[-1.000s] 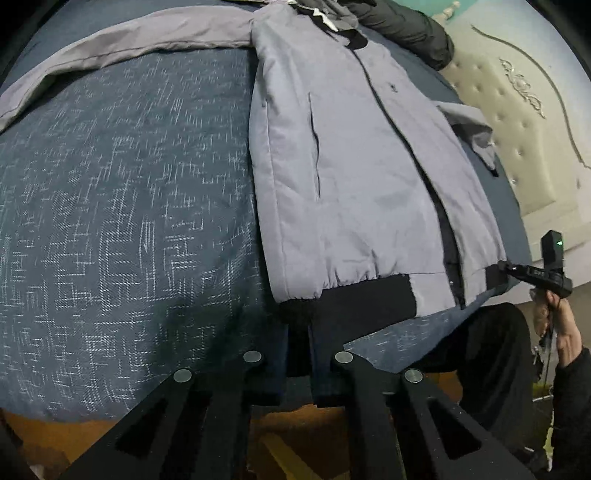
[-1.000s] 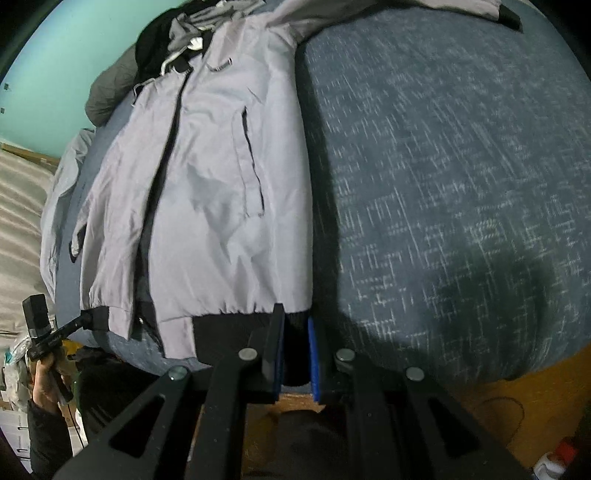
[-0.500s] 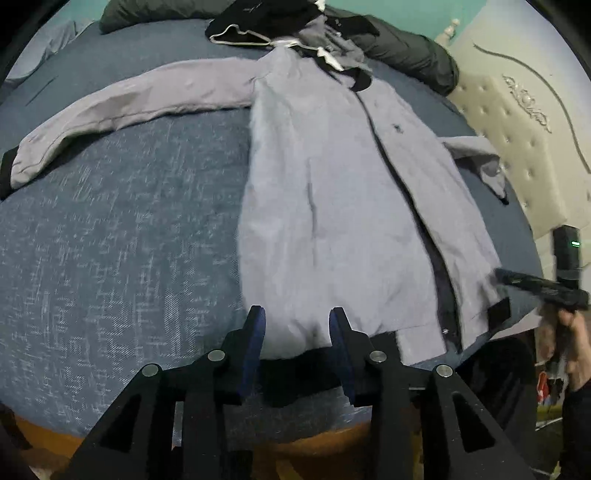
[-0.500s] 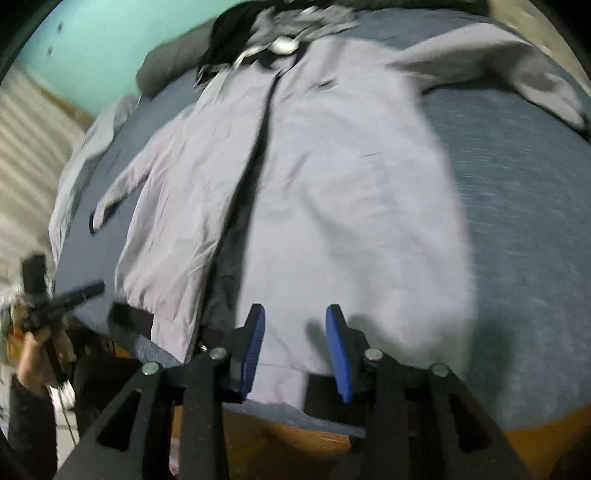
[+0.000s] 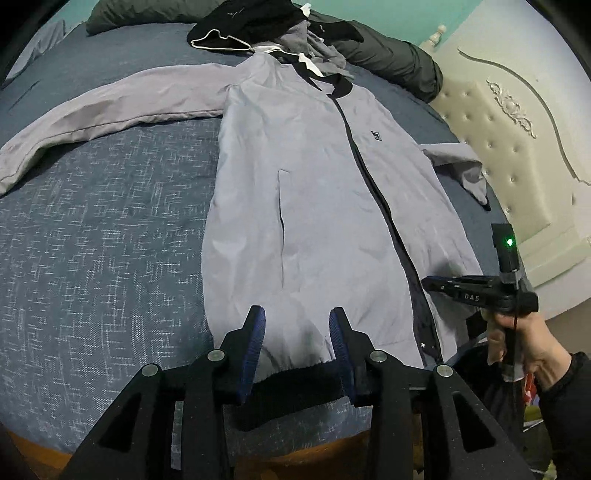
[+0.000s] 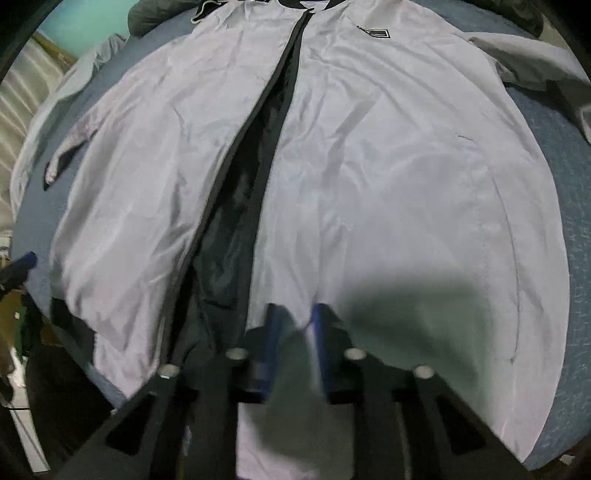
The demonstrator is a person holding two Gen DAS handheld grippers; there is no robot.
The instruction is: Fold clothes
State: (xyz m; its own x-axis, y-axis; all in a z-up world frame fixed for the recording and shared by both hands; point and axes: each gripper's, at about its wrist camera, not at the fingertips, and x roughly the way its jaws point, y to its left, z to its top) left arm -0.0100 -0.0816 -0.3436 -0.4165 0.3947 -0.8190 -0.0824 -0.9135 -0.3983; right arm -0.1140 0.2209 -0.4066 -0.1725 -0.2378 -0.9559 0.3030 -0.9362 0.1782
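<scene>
Lying flat on the bed (image 5: 92, 229), the grey jacket (image 5: 314, 206) is unzipped. Left gripper (image 5: 297, 334) gapes above its hem. Right gripper (image 6: 295, 332) pinches jacket fabric.

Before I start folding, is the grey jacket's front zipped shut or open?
Open. The grey jacket shows a dark gap of lining between its front edges, widening toward the hem.

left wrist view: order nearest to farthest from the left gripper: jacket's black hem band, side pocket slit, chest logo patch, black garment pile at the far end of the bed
From the left gripper:
1. Black hem band, right at the fingertips, near bed edge.
2. Side pocket slit, mid-jacket, slightly left.
3. Chest logo patch, upper jacket, right of the zipper.
4. Black garment pile, beyond the collar, far end of the bed.
</scene>
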